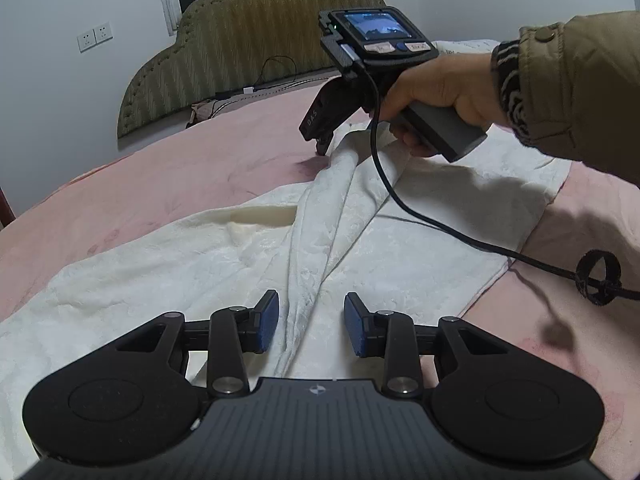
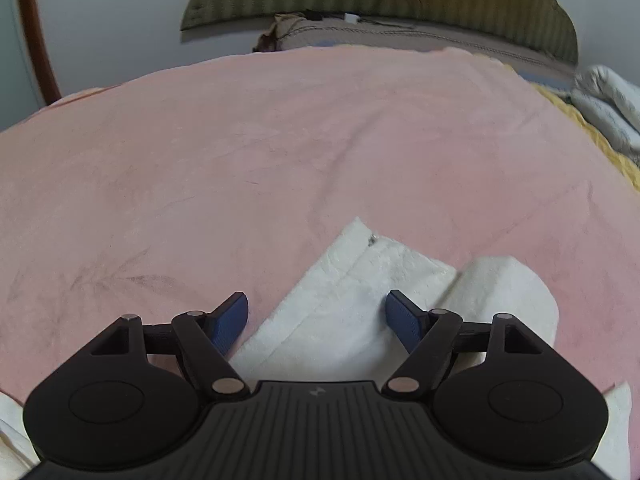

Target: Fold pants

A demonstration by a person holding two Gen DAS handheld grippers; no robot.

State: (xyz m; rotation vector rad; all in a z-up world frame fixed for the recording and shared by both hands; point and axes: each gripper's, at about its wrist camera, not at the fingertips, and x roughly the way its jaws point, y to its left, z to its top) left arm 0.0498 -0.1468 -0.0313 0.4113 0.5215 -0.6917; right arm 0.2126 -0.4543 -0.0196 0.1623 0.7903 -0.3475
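Note:
White textured pants (image 1: 400, 216) lie spread on a pink bed cover (image 1: 180, 168). A raised fold of the cloth (image 1: 320, 220) runs down their middle, from the far end toward me. My left gripper (image 1: 312, 322) straddles the near end of that fold; its blue pads stand apart and do not press it. At the far end a person's hand (image 1: 440, 84) holds my right gripper (image 1: 322, 148), tips down at the cloth's edge. In the right wrist view, my right gripper (image 2: 318, 320) is open over a corner of the pants (image 2: 360, 280).
A padded olive headboard (image 1: 248, 40) and a wall with sockets (image 1: 94, 36) stand behind the bed. The right gripper's black cable (image 1: 440, 224) trails across the pants. Folded white bedding (image 2: 608, 100) and a yellow blanket edge (image 2: 592, 136) lie at the far right.

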